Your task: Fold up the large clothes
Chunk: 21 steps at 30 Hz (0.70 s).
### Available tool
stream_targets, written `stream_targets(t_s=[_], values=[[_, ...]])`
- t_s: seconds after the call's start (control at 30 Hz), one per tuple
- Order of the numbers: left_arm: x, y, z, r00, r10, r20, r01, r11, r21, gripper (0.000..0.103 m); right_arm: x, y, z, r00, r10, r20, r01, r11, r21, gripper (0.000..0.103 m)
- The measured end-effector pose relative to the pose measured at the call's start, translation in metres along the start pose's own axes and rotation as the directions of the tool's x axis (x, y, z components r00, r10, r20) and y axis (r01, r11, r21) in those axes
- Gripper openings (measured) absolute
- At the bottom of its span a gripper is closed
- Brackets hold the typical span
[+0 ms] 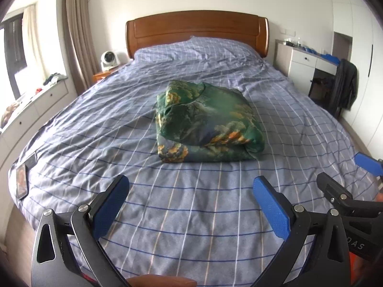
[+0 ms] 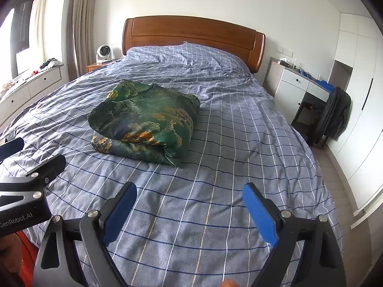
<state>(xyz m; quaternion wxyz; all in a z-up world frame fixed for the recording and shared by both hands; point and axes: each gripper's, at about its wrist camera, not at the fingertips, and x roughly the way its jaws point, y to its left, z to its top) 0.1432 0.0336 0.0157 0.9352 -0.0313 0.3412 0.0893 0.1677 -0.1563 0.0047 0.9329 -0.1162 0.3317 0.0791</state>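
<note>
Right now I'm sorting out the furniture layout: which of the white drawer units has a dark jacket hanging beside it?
The white desk unit at the bed's headboard end, opposite the window; a dark jacket hangs beside it. The long window-side drawer unit has none.

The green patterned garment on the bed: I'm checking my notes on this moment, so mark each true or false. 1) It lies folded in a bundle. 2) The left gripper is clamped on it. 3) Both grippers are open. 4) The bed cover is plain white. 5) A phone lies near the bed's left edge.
1) True: the green patterned garment sits folded on the bed cover.
2) False: the left gripper is apart from it, holding nothing.
3) True: so is the right gripper.
4) False: it is blue-grey with a check pattern.
5) True: the phone lies there, in the left wrist view.
</note>
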Motion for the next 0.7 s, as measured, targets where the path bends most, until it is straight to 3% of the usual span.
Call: stream_targets(t_s=[0.7], values=[[-0.002, -0.0075, -0.0048, 1.0, -0.027, -0.001, 0.027, 0.999, 0.019, 0.103, -0.0052, -0.0041, -0.0041, 1.0, -0.018, -0.003, 0.018, 1.0, 0.024, 0.092]])
